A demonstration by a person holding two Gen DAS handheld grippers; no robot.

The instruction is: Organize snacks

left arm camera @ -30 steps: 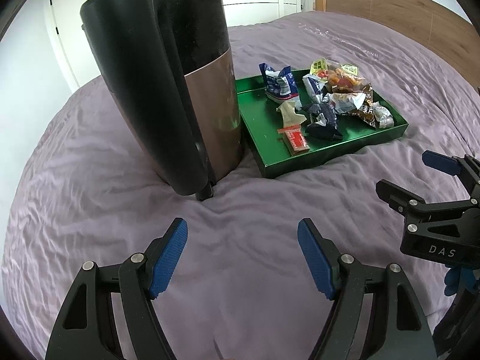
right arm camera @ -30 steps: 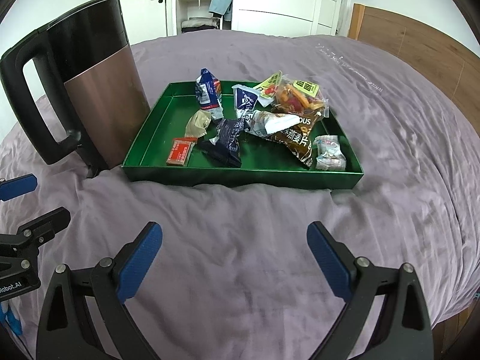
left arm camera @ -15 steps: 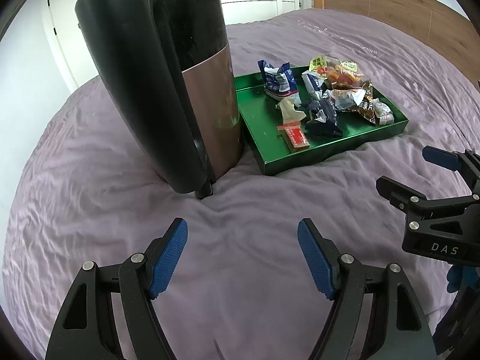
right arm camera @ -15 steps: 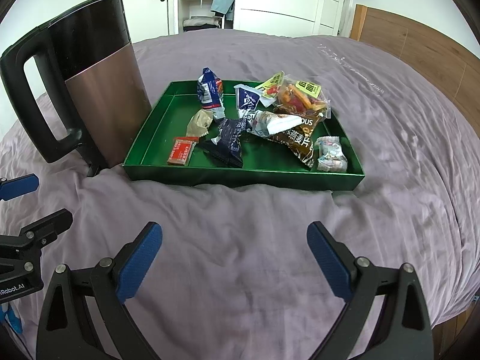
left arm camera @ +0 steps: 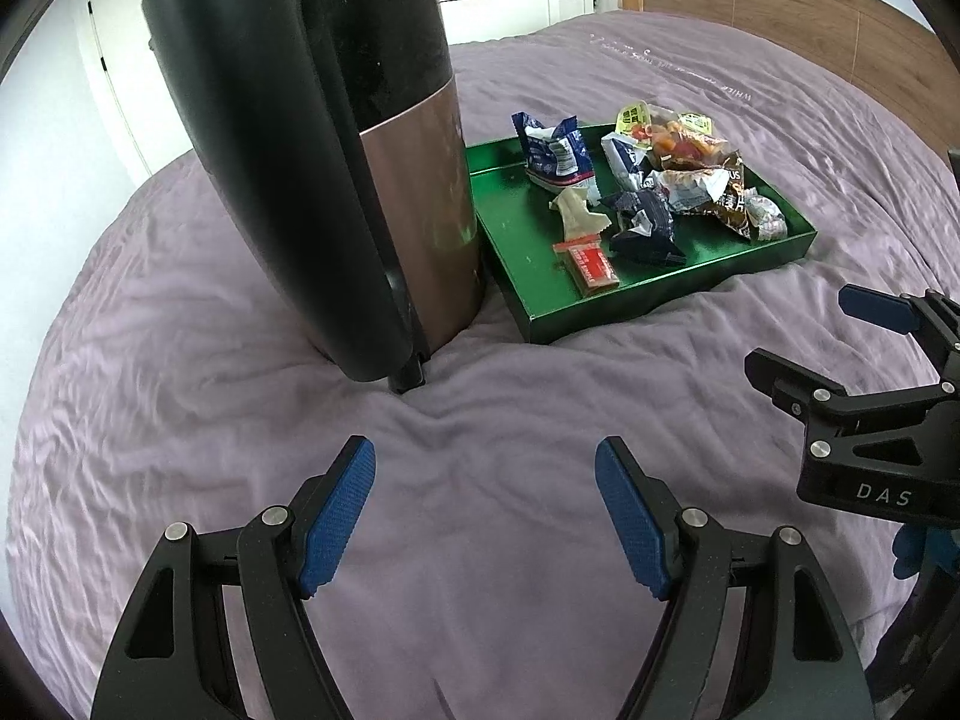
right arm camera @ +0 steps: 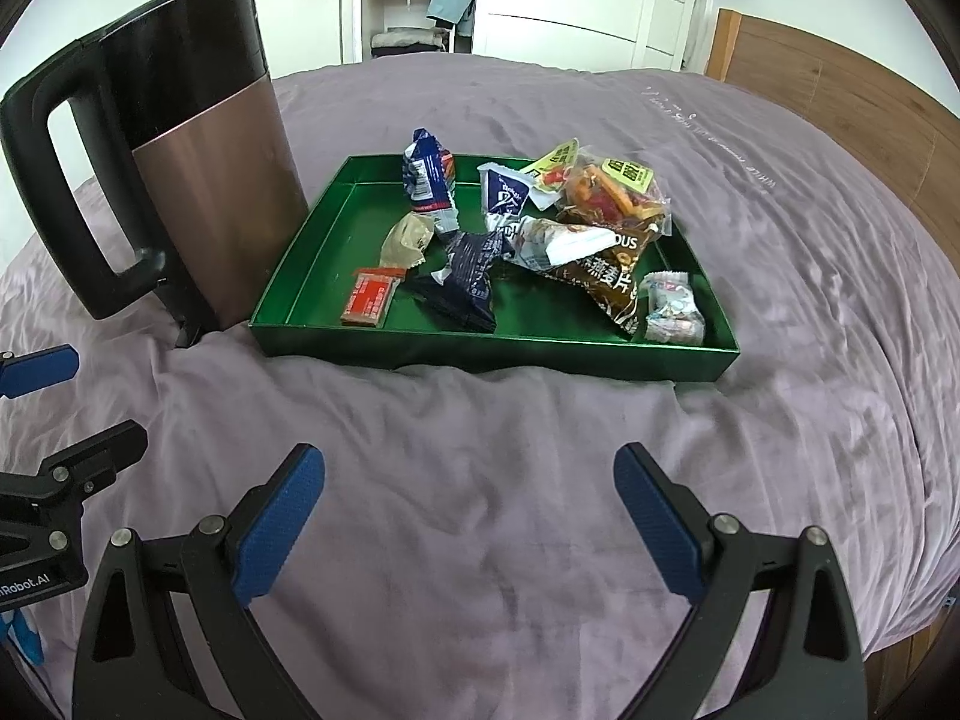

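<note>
A green tray [right arm camera: 312, 252] lies on the purple bed and holds several snack packets: a blue bag [right arm camera: 427, 180], a red bar [right arm camera: 371, 298], a dark blue packet [right arm camera: 471, 276], a brown bag [right arm camera: 600, 276], a clear bag of orange snacks [right arm camera: 606, 192] and a small clear packet [right arm camera: 672, 306]. The tray also shows in the left wrist view [left arm camera: 522, 240]. My left gripper [left arm camera: 486, 510] is open and empty above the sheet, in front of the kettle. My right gripper [right arm camera: 468, 516] is open and empty, in front of the tray.
A tall black and copper kettle [left arm camera: 336, 180] stands on the bed against the tray's left side; it also shows in the right wrist view [right arm camera: 180, 192]. A wooden headboard [right arm camera: 840, 120] runs along the right. White wardrobes [right arm camera: 570, 0] stand behind the bed.
Both grippers have moved slightly forward toward the kettle and tray, which look a little larger. Both stay open and empty. Nothing on the tray has moved.
</note>
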